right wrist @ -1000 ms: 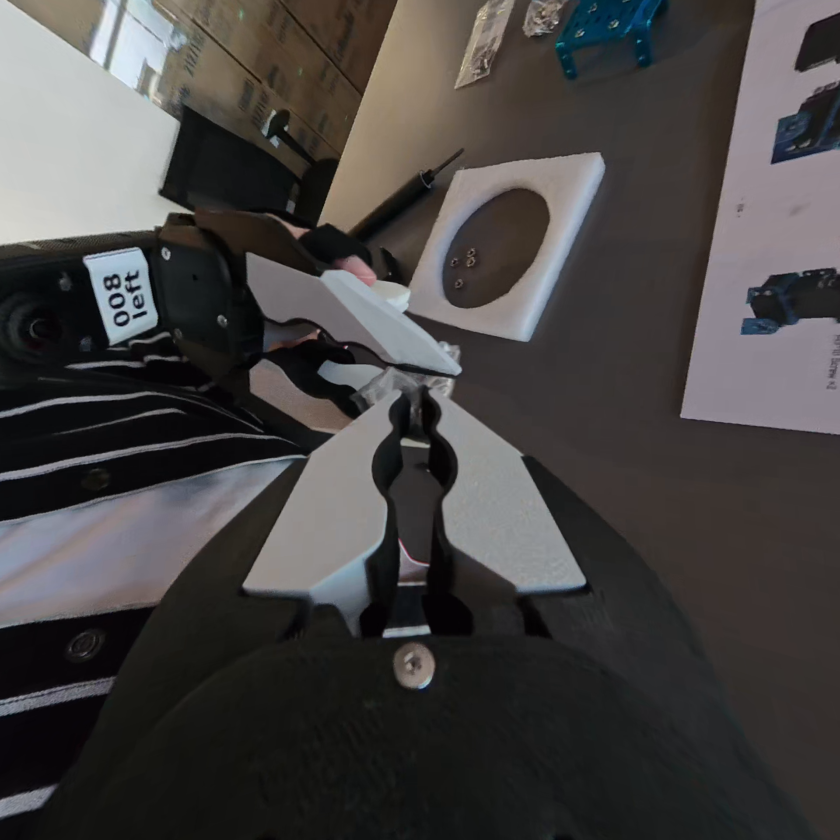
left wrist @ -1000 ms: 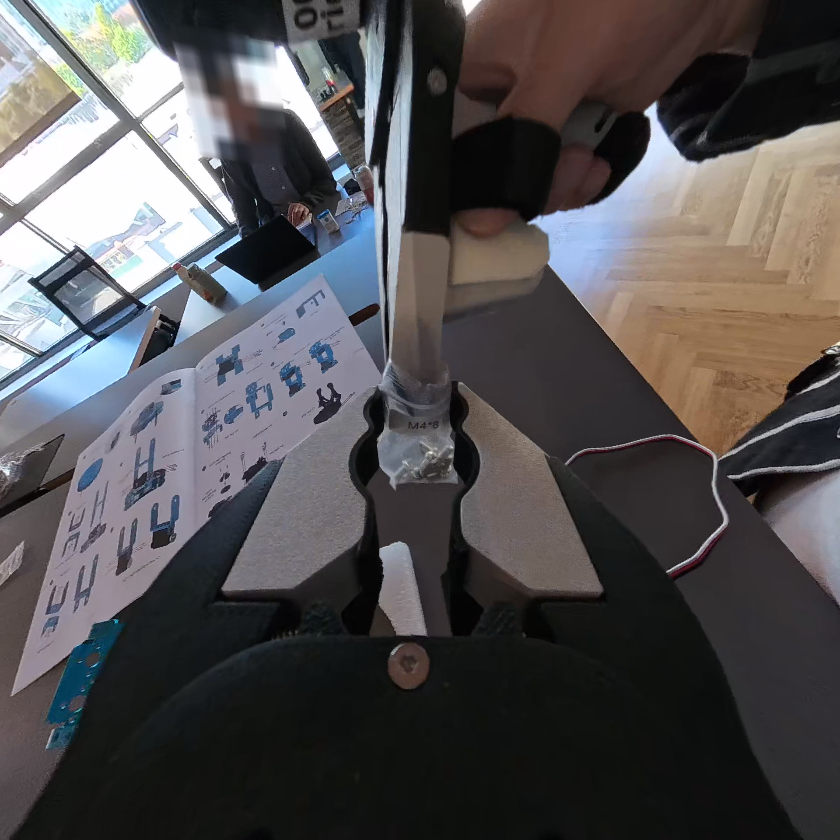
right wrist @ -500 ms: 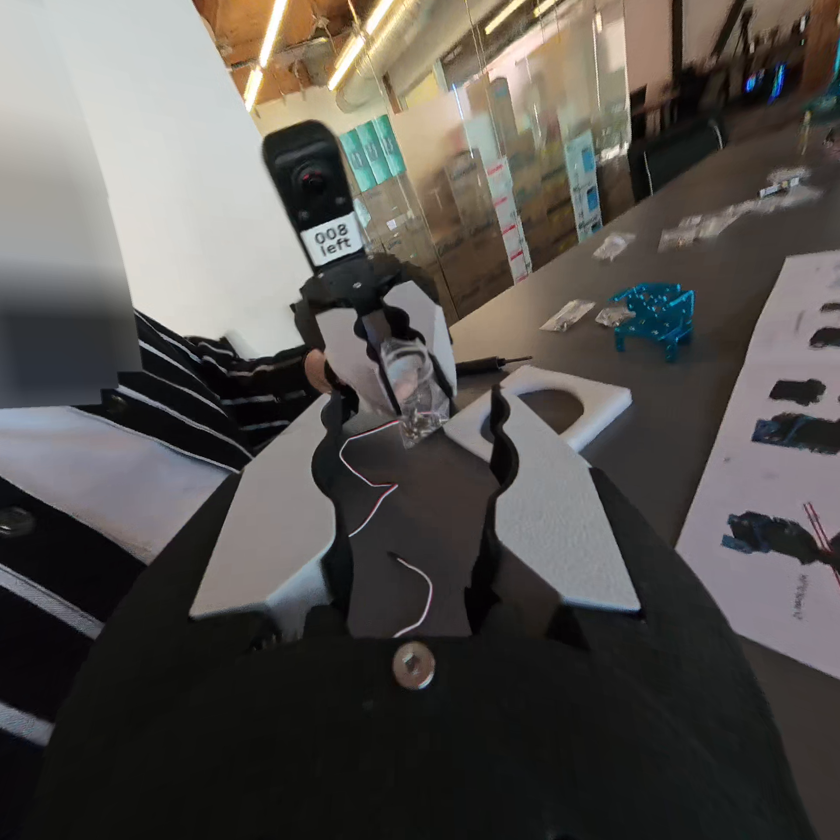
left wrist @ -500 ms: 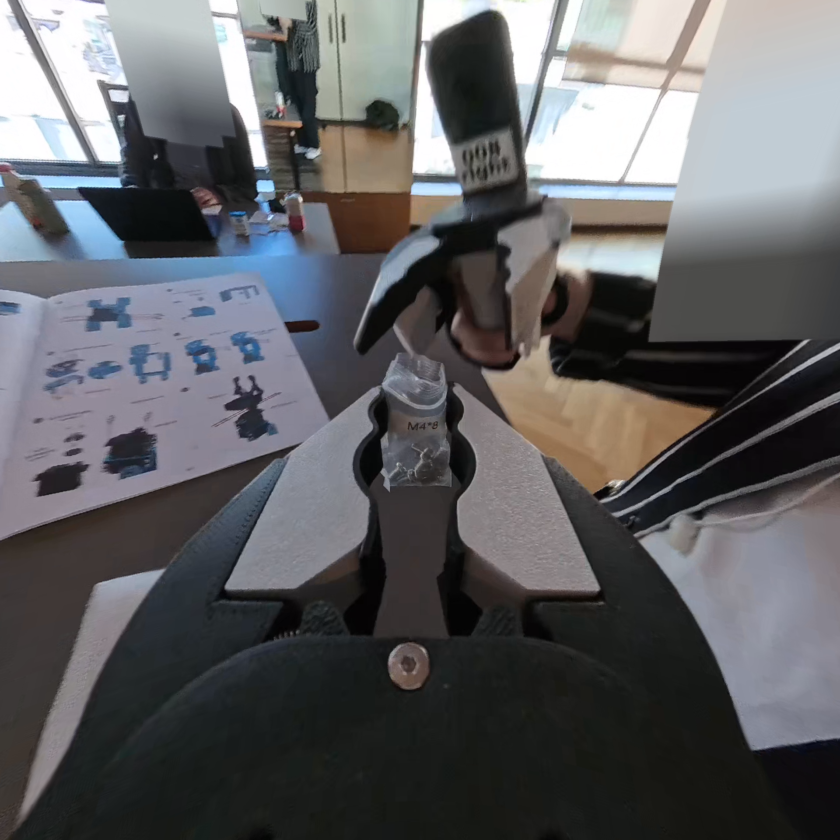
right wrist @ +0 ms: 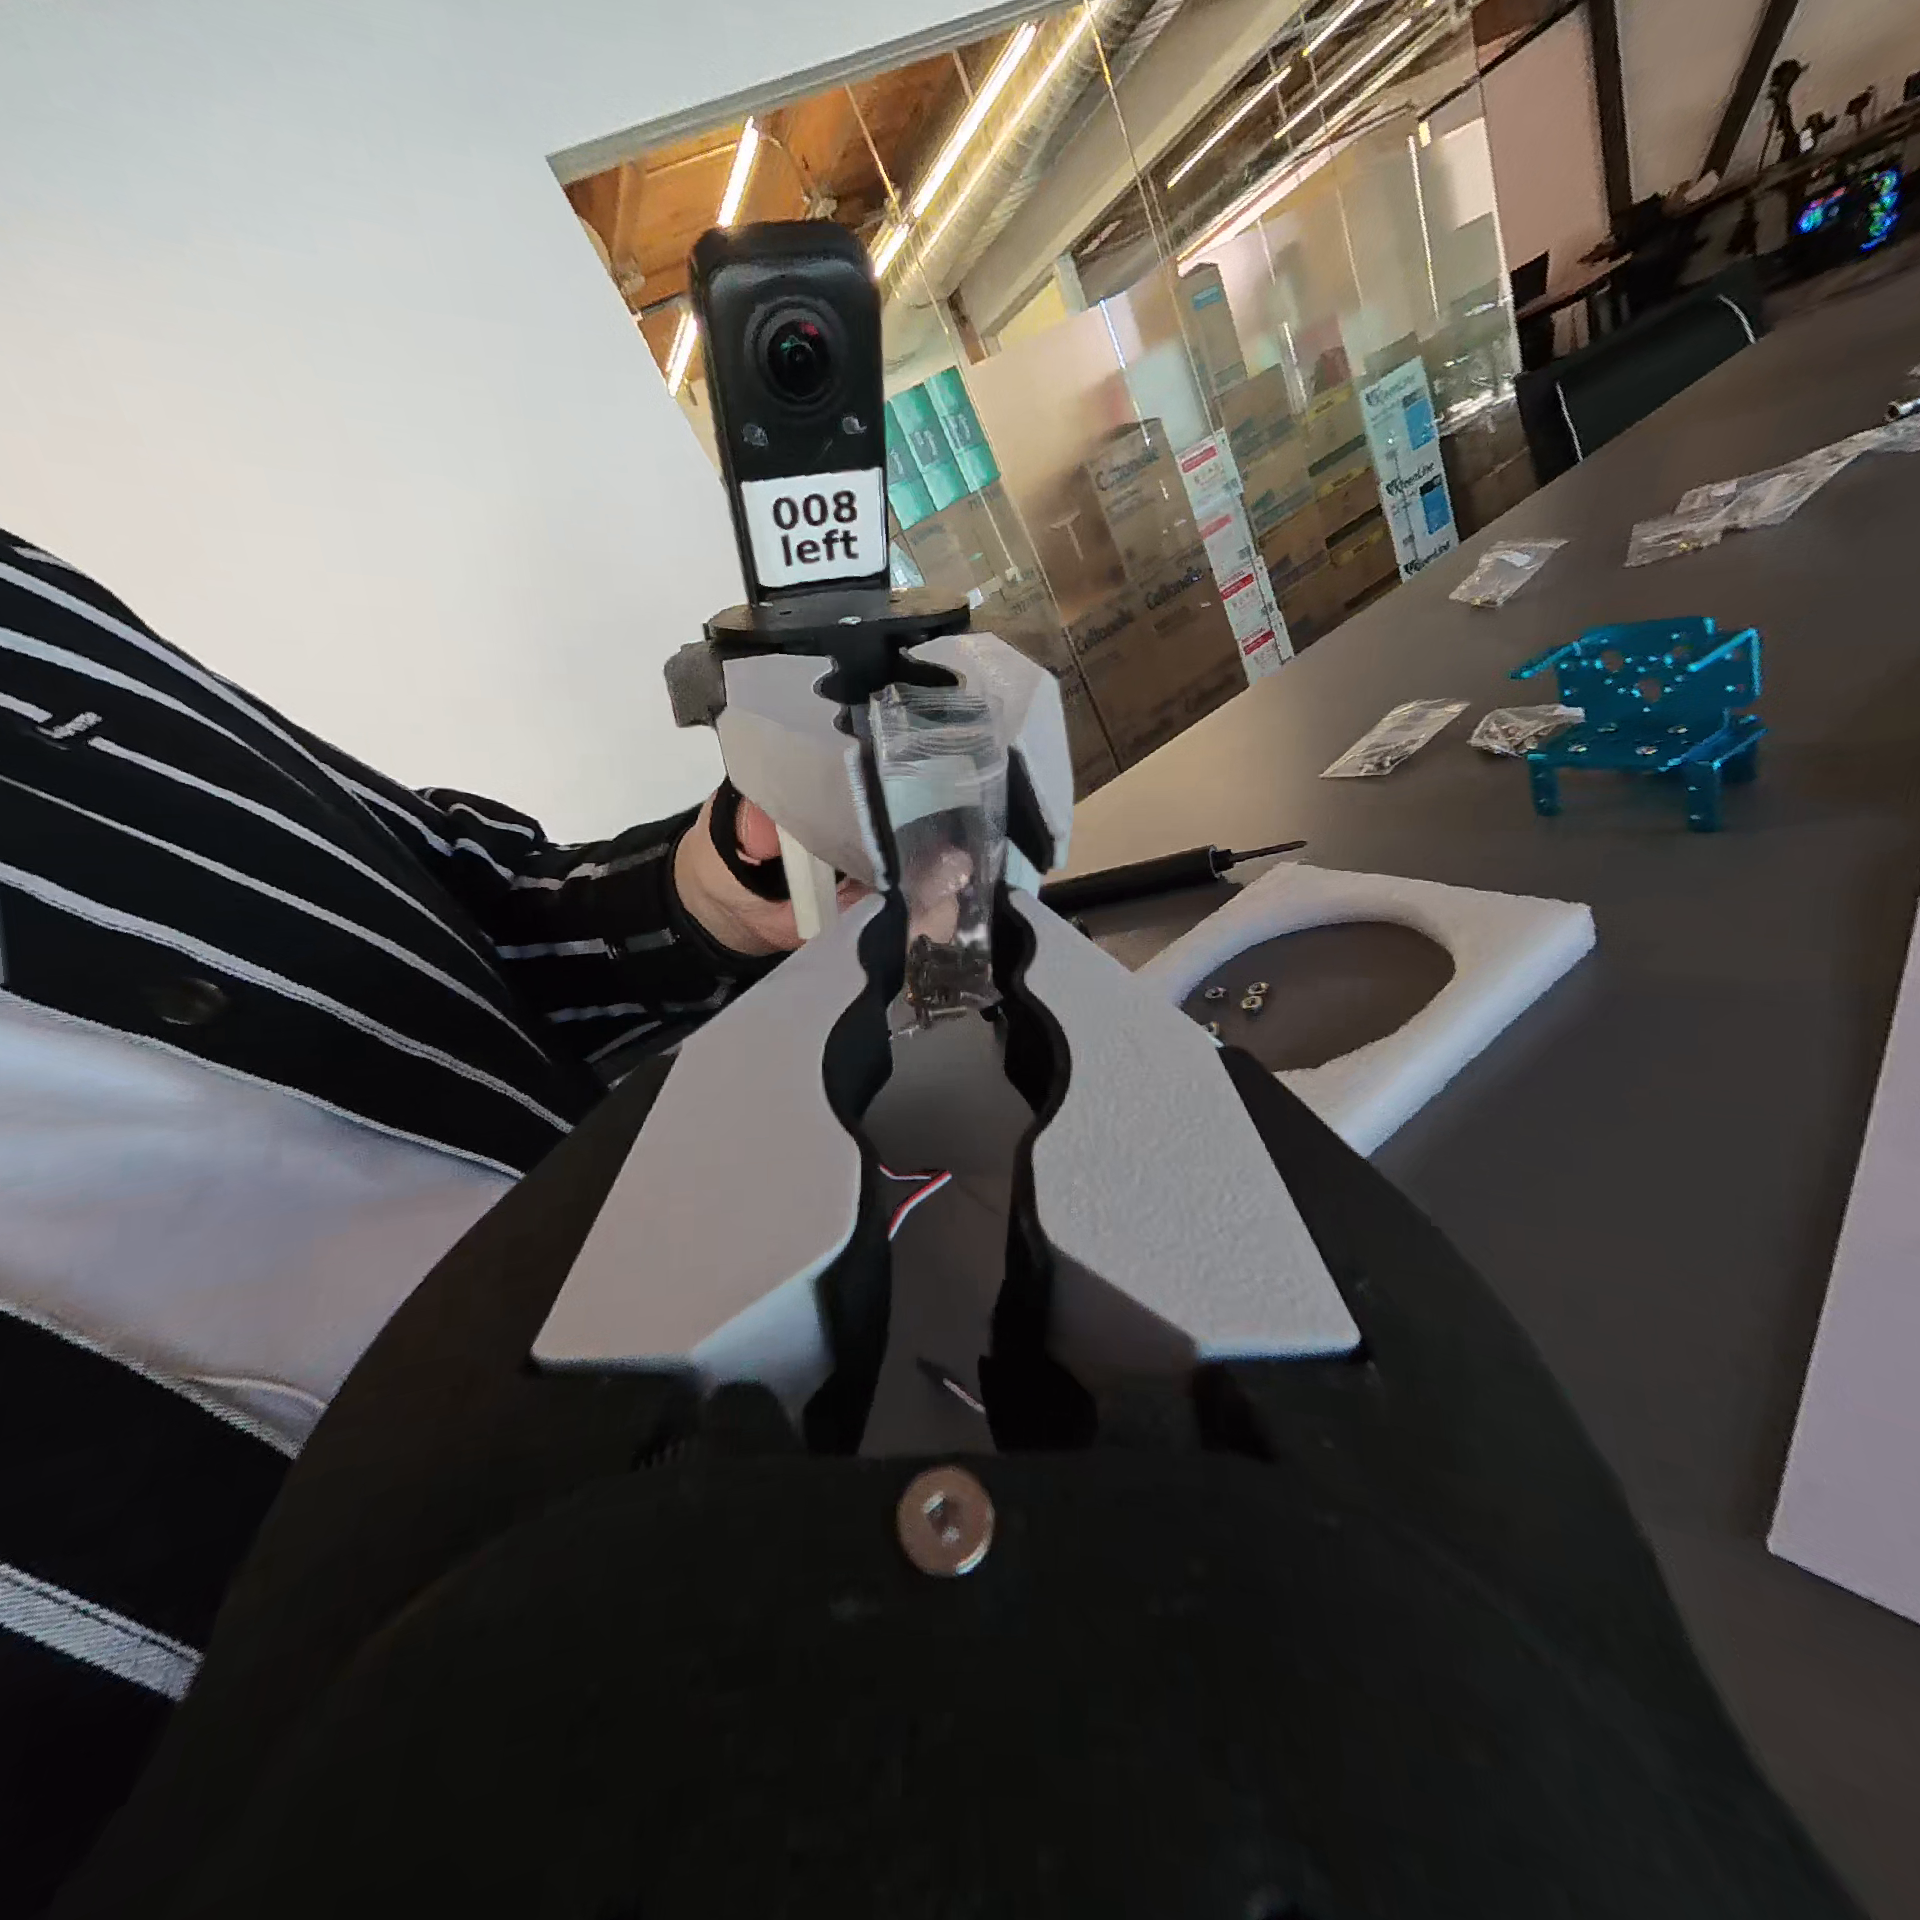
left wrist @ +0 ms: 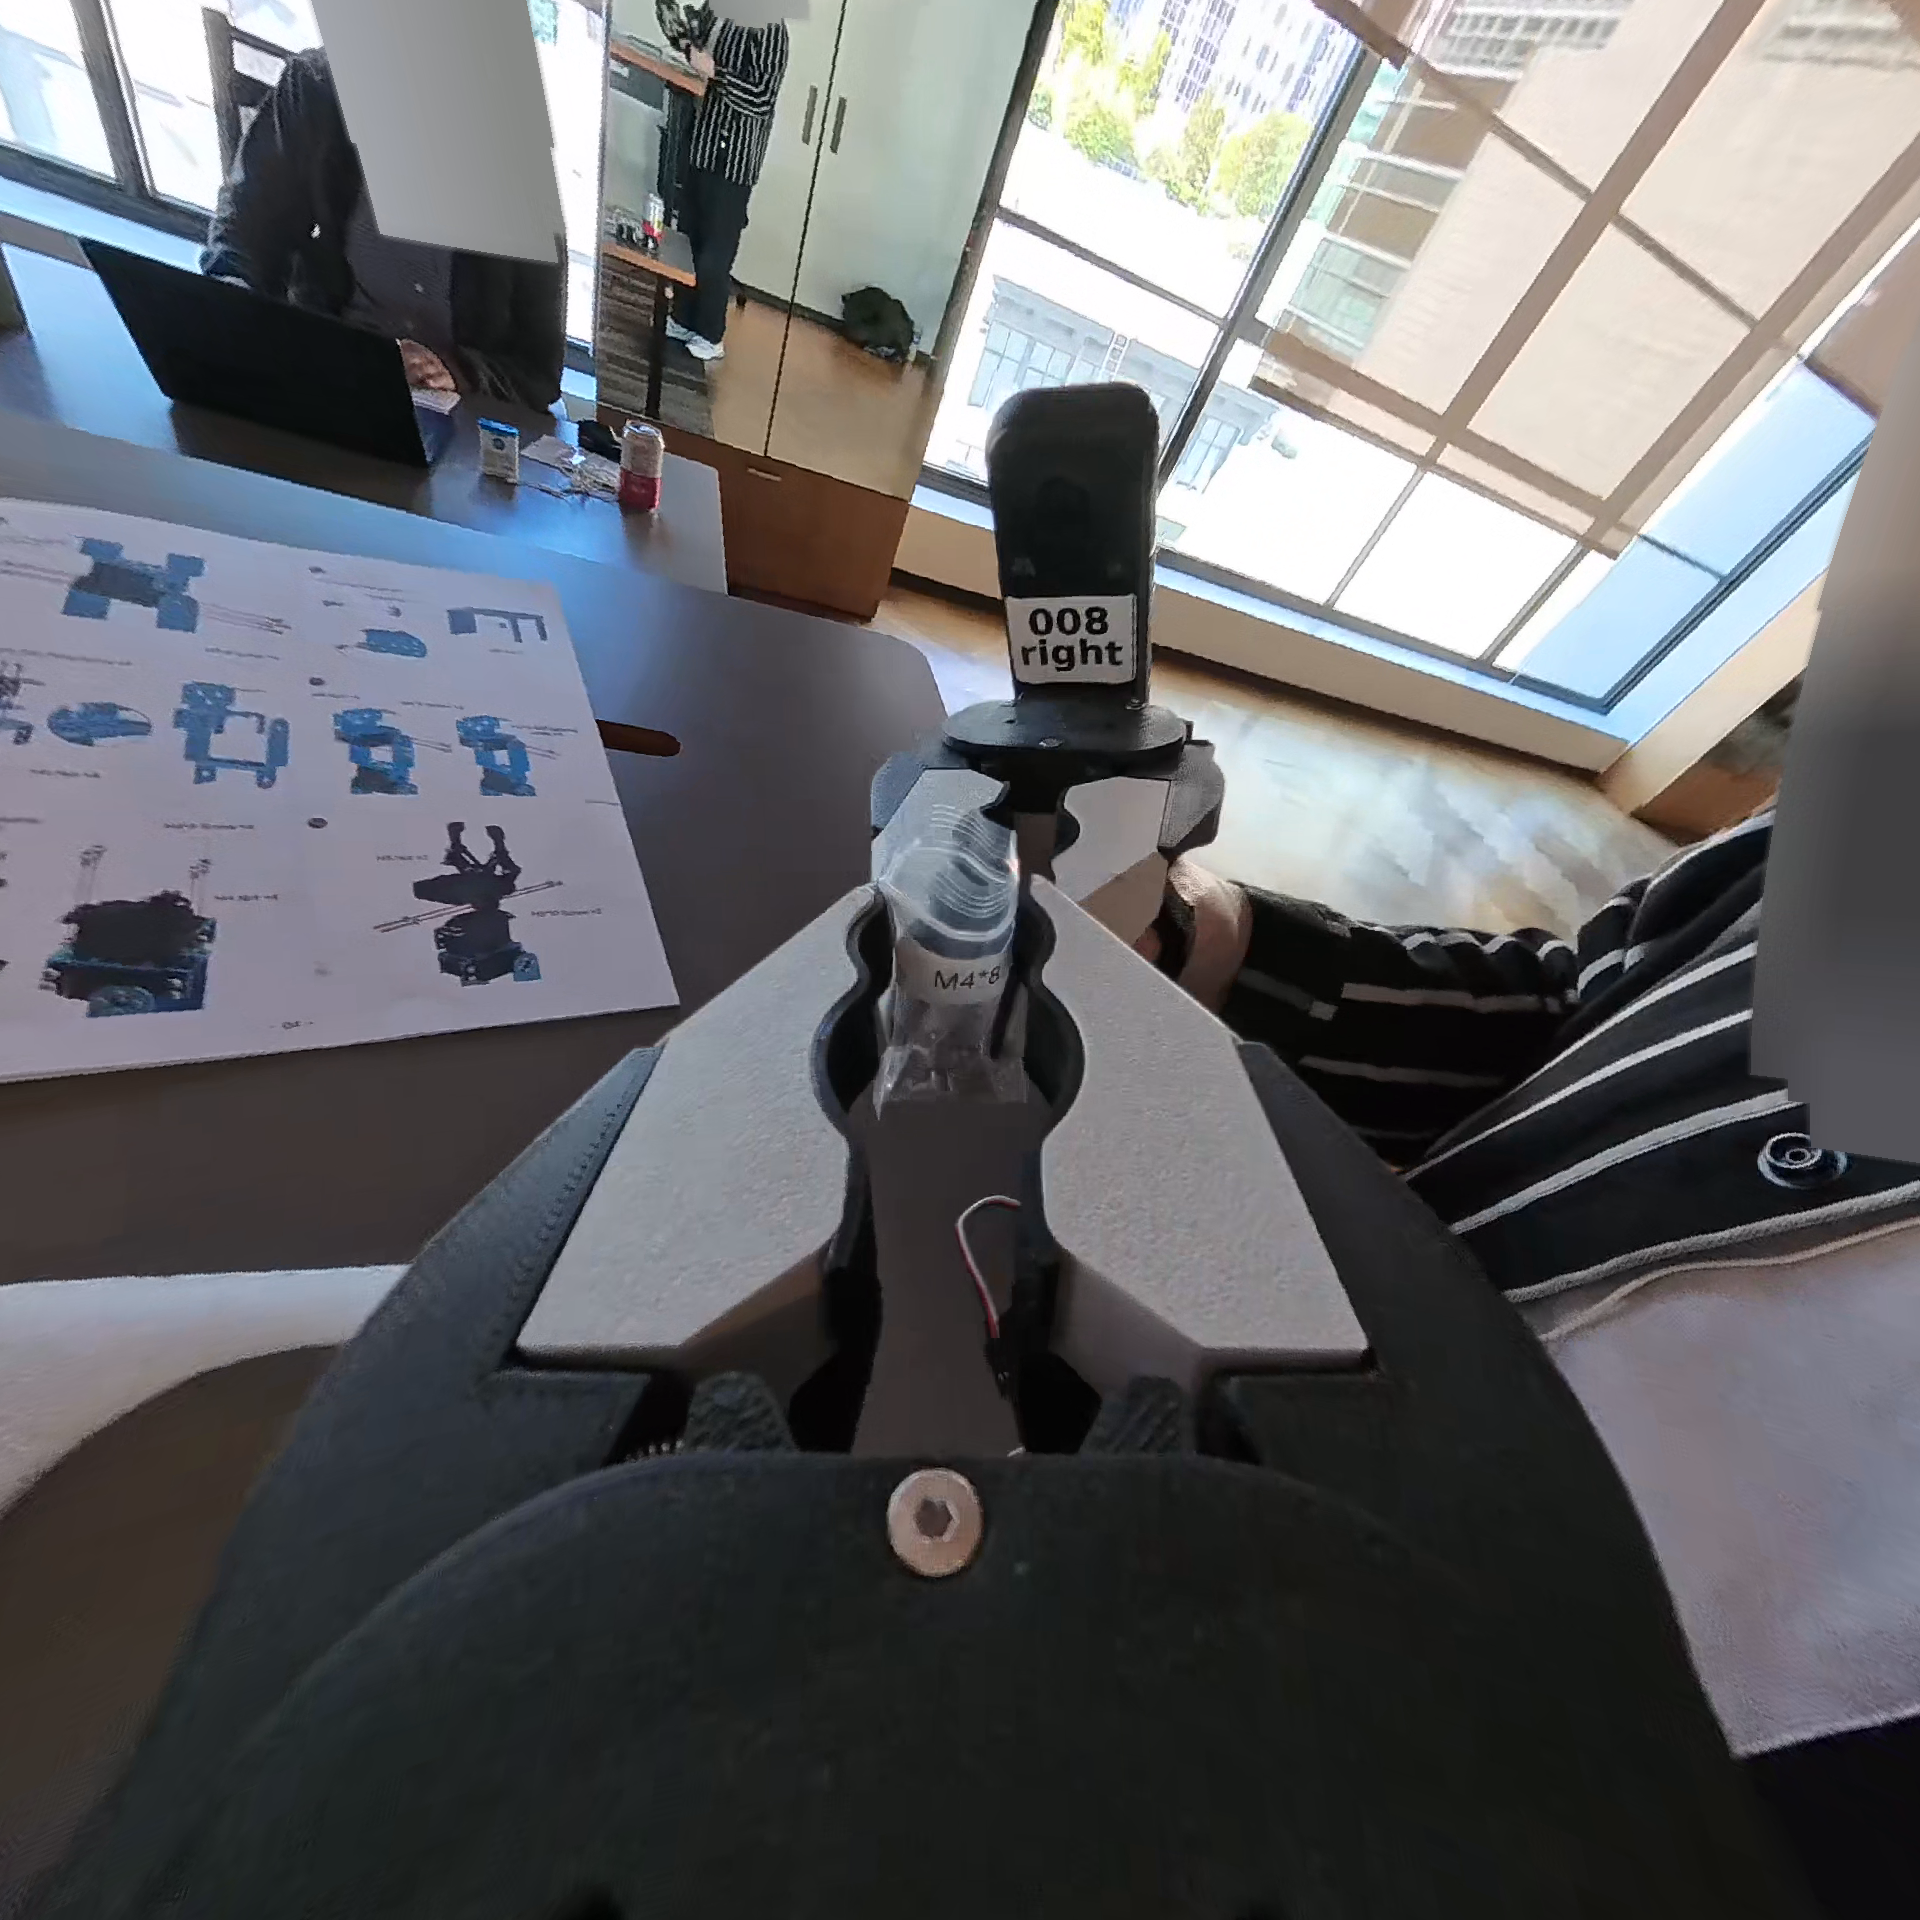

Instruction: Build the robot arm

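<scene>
Currently we are pinching a small clear bag of screws in the left gripper, lifted above the table. Facing it, the right gripper is closing around the bag's lower end, fingers narrowly parted; contact unclear. Risk: opposed pulling is tearing thin plastic, scattering screws near the foam pad.

Printed white stickers: facing black camera, left wrist view; facing black camera, right wrist view; clear screw bag. Captions: instruction sheet. Branding: stacked cartons.
</scene>
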Demonstrator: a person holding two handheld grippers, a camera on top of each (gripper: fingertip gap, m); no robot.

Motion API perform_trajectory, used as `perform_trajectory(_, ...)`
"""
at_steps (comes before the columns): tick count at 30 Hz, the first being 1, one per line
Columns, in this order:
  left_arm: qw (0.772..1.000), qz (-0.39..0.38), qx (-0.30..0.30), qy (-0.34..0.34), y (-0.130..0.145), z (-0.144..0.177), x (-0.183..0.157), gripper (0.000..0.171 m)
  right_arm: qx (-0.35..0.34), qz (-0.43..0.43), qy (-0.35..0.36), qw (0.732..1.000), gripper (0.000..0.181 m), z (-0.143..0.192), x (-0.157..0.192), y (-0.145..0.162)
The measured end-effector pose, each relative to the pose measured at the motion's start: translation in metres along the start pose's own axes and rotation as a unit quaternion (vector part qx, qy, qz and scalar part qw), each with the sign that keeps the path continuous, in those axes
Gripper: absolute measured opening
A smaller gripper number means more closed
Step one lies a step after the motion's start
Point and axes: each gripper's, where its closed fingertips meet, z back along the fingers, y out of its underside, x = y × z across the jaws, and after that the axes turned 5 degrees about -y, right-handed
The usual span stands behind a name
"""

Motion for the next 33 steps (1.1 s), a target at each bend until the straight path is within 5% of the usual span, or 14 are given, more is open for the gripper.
perform_trajectory(8, 1.000, 0.022, 0.013, -0.007, 0.005, 0.011, 0.016, 0.042, 0.037, -0.061, -0.006, 0.997, 0.003, 0.005, -0.010, 0.007)
perform_trajectory(13, 0.991, -0.124, 0.043, -0.012, -0.005, 0.038, 0.014, 0.036, 0.088, -0.156, -0.074, 0.981, 0.003, 0.004, -0.002, 0.015)
perform_trajectory(18, 0.954, -0.263, 0.142, 0.010, 0.008, 0.040, 0.004, 0.025, 0.127, -0.176, -0.085, 0.972, 0.003, -0.001, -0.004, 0.020)
perform_trajectory(24, 0.929, -0.308, 0.202, 0.032, 0.025, 0.036, 0.009, 0.016, 0.174, -0.180, -0.092, 0.964, 0.004, -0.005, -0.001, 0.030)
perform_trajectory(28, 0.912, -0.297, 0.275, 0.064, 0.051, 0.039, 0.012, 0.001, 0.196, -0.169, -0.080, 0.963, 0.005, -0.004, -0.006, 0.040)
perform_trajectory(30, 0.922, -0.249, 0.293, 0.046, 0.055, 0.036, 0.021, 0.000, 0.188, -0.166, -0.065, 0.966, 0.010, -0.004, -0.014, 0.041)
perform_trajectory(33, 0.940, -0.118, 0.320, -0.009, 0.060, 0.032, 0.046, 0.000, 0.143, -0.077, 0.010, 0.987, 0.049, -0.005, -0.037, 0.028)
